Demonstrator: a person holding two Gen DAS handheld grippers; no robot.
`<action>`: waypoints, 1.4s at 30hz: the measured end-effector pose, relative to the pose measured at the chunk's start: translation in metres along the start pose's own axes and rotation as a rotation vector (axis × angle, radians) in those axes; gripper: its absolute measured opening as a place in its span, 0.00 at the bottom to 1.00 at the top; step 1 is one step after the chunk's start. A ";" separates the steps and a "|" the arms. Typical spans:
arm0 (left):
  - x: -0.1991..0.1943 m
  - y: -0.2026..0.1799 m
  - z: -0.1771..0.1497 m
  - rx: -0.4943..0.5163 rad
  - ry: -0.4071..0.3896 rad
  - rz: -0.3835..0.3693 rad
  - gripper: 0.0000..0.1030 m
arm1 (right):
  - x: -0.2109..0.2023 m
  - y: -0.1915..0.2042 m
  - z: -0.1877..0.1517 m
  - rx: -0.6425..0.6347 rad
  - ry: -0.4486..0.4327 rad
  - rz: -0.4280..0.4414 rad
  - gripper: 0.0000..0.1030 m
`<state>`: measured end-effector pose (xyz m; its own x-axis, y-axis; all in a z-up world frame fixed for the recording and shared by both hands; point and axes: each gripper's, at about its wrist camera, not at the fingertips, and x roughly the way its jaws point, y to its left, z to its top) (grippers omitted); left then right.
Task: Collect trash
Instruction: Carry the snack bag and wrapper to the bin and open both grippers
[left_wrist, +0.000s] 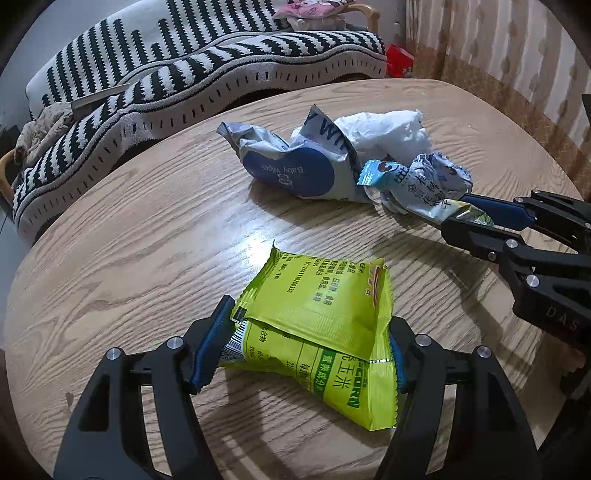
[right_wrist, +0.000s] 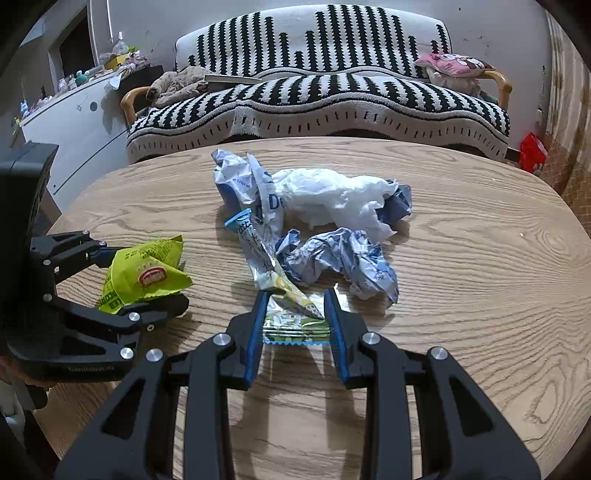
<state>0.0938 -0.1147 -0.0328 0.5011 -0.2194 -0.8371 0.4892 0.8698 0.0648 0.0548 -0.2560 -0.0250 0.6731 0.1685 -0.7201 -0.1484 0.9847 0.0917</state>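
So the left tongs (left_wrist: 303, 354) are squeezing the green popcorn bag (left_wrist: 317, 325) at the near left of the wooden table (left_wrist: 129, 229), and the right tongs (right_wrist: 295, 325) are pinching a long blue-and-green wrapper (right_wrist: 269, 273). That one's lying right against the pile mid-table: baby wipes pack (left_wrist: 291, 170), white tissue (right_wrist: 332, 199), crumpled foil wrapper (right_wrist: 343, 258).

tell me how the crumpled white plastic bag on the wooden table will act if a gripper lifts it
The crumpled white plastic bag looks thin and wrinkled, so it is probably floppy and very light. Lifted, it would likely sag and unfold, and its glossy film may slip between the pads.
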 end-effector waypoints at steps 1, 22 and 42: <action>0.001 0.000 0.001 0.000 0.003 0.000 0.67 | 0.000 0.001 0.000 -0.006 0.002 -0.001 0.30; -0.035 -0.026 -0.004 -0.065 -0.046 -0.020 0.67 | -0.061 -0.011 -0.002 0.127 -0.139 0.042 0.30; -0.065 -0.434 -0.111 0.387 0.261 -0.533 0.66 | -0.310 -0.228 -0.372 0.793 -0.049 -0.323 0.30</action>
<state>-0.2308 -0.4290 -0.0665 -0.0409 -0.4163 -0.9083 0.8630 0.4434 -0.2421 -0.3892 -0.5498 -0.0788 0.6284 -0.1421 -0.7648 0.5943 0.7221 0.3541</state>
